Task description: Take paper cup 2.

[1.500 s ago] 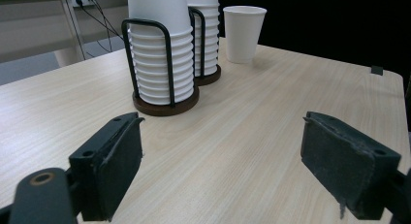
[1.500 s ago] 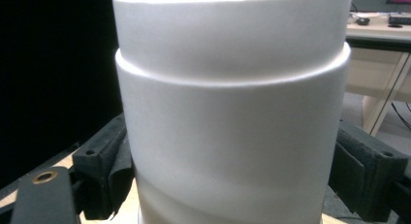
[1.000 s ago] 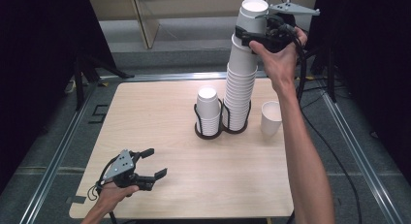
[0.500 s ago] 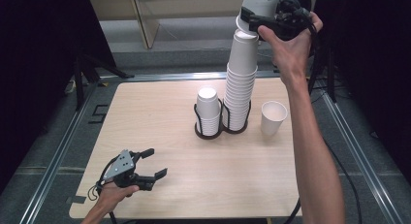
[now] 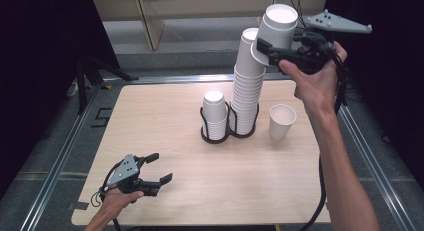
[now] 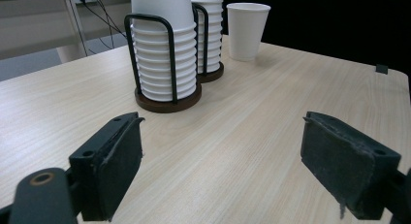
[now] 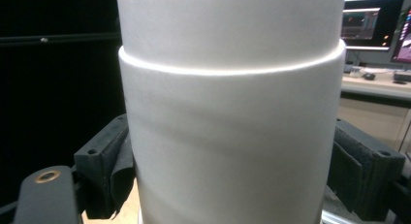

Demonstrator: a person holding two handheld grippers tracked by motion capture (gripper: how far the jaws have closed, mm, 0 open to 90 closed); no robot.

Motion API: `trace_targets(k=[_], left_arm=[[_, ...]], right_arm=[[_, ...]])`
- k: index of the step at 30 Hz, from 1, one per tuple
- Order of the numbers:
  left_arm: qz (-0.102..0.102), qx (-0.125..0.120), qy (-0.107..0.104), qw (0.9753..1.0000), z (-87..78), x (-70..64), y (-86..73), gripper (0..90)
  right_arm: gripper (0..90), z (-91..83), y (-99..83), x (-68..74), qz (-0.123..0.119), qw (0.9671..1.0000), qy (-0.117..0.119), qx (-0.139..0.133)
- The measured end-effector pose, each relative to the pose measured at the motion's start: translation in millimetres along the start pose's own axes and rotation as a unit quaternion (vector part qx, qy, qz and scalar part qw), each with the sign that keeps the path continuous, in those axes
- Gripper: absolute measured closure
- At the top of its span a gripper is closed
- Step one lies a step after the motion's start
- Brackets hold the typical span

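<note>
My right gripper (image 5: pixel 274 47) is shut on a single white paper cup (image 5: pixel 276 30), held upright in the air just right of the top of the tall cup stack (image 5: pixel 247 86). In the right gripper view the cup (image 7: pixel 228 112) sits between both pads (image 7: pixel 114 170). The tall stack and a shorter stack (image 5: pixel 215 116) stand in a black wire holder (image 5: pixel 227 136) at mid-table. My left gripper (image 5: pixel 161 167) rests open near the front left edge, pointing at the holder (image 6: pixel 167 100), with nothing between its pads (image 6: pixel 116 166).
A lone white cup (image 5: pixel 281 122) stands upright on the wooden table (image 5: pixel 150 116) right of the holder; the left gripper view shows this cup (image 6: pixel 247 30) behind the stacks. Metal rails (image 5: pixel 65 151) run along the table's sides. A person's right forearm (image 5: pixel 340 166) crosses the table's right part.
My right gripper rose with the top cup off the tall stack, then came slightly down and to the right of the stack's top. The left gripper has stayed put.
</note>
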State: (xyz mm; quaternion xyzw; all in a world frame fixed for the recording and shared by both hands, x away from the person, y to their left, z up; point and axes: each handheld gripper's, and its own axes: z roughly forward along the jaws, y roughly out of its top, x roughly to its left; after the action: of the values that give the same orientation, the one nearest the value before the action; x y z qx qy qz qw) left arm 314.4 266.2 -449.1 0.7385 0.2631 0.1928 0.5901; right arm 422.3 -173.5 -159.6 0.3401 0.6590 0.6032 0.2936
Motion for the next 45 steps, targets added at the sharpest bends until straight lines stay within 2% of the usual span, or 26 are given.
trace_targets(k=[4,6,7,8,9,10,14,16,19,20,23,24,26,27,29,30,31,33,35,37,38,39,41,42,44,45], left_arm=[[0.004,0.012,0.005,0.9999,-1.3,-0.2,0.4,14.7],[0.003,0.006,0.002,1.0000,0.3,-0.4,-0.3,14.7],[0.004,0.011,0.004,0.9999,-0.1,-0.9,-0.1,14.7],[0.005,0.014,0.005,0.9999,-0.3,-1.0,-0.1,14.7],[0.006,0.012,0.004,0.9999,0.3,-1.0,-0.5,14.7],[0.004,0.003,0.001,1.0000,1.7,-1.0,-1.1,14.7],[0.004,0.004,0.001,1.0000,1.6,-1.3,-1.2,14.7],[0.003,0.002,0.003,1.0000,1.7,-1.0,-1.2,14.7],[0.005,0.004,0.004,1.0000,1.6,-1.1,-1.2,14.7],[0.004,0.004,0.004,1.0000,1.8,-1.4,-1.3,14.7],[0.004,0.008,0.007,0.9999,1.7,-2.4,-1.4,14.7],[0.003,0.005,0.005,1.0000,2.3,-2.5,-1.7,14.7],[0.002,0.001,0.002,1.0000,3.2,-2.4,-2.4,14.7],[0.002,0.002,0.003,1.0000,3.1,-2.4,-2.4,14.7],[0.002,0.002,0.003,1.0000,3.0,-2.3,-2.7,14.7],[0.003,0.011,0.007,0.9999,1.7,-2.3,-2.2,14.7],[0.002,0.004,0.005,1.0000,3.0,-2.0,-2.9,14.7],[0.003,0.004,0.003,1.0000,3.1,-2.0,-3.4,14.7],[0.002,0.003,0.003,1.0000,3.0,-2.0,-3.3,14.7],[0.003,0.003,0.003,1.0000,3.0,-1.9,-3.3,14.7],[0.006,0.012,0.006,0.9999,1.4,-2.2,-2.7,14.7],[0.004,0.007,0.005,1.0000,1.8,-2.2,-3.1,14.7],[0.004,0.008,0.007,0.9999,1.2,-2.2,-2.7,14.7],[0.005,0.008,0.007,0.9999,1.2,-2.0,-2.5,14.7],[0.006,0.009,0.008,0.9999,1.0,-2.1,-2.2,14.7],[0.006,0.008,0.008,0.9999,1.2,-2.0,-2.2,14.7]], right_arm=[[15.9,-15.9,-22.1,3.2,0.000,0.9999,0.013,0.007],[16.0,-21.3,-35.9,7.3,0.000,0.9997,0.019,0.013],[15.9,-23.0,-43.4,10.0,0.000,0.9996,0.022,0.018],[15.9,-24.2,-53.2,14.1,0.004,0.9992,0.029,0.028],[16.0,-24.3,-58.9,15.1,-0.004,0.9992,0.031,0.027],[16.0,-25.1,-68.2,19.3,0.006,0.9988,0.036,0.033],[15.9,-22.3,-94.6,25.6,0.002,0.9974,0.051,0.051],[15.9,-18.5,-108.2,28.5,0.012,0.9966,0.064,0.051],[15.9,-12.5,-127.0,32.5,0.011,0.9958,0.072,0.056],[15.9,-10.5,-133.1,34.4,0.017,0.9947,0.078,0.064],[15.9,-1.3,-151.5,38.4,0.023,0.9943,0.088,0.056],[16.0,1.5,-158.1,40.4,0.032,0.9927,0.095,0.067],[16.0,7.5,-168.8,42.5,0.030,0.9923,0.102,0.063],[16.0,8.7,-172.5,45.0,0.041,0.9911,0.107,0.068],[16.0,13.6,-182.1,49.3,0.043,0.9897,0.120,0.065],[15.9,16.4,-188.0,51.6,0.042,0.9891,0.127,0.063],[15.9,17.9,-191.1,54.2,0.050,0.9884,0.127,0.066],[15.9,21.7,-198.6,59.1,0.046,0.9859,0.144,0.072],[15.9,24.2,-203.2,62.1,0.035,0.9866,0.142,0.073],[15.9,28.5,-210.5,69.3,0.043,0.9833,0.156,0.083],[15.9,29.5,-211.9,69.7,0.034,0.9842,0.154,0.081],[15.9,32.2,-216.2,73.6,0.039,0.9820,0.164,0.085],[15.9,34.4,-221.7,77.9,0.034,0.9821,0.160,0.093],[15.9,37.1,-225.4,80.6,0.039,0.9796,0.173,0.095],[15.9,39.8,-231.1,85.2,0.034,0.9780,0.179,0.102],[15.9,41.5,-233.4,86.2,0.024,0.9784,0.177,0.104]])
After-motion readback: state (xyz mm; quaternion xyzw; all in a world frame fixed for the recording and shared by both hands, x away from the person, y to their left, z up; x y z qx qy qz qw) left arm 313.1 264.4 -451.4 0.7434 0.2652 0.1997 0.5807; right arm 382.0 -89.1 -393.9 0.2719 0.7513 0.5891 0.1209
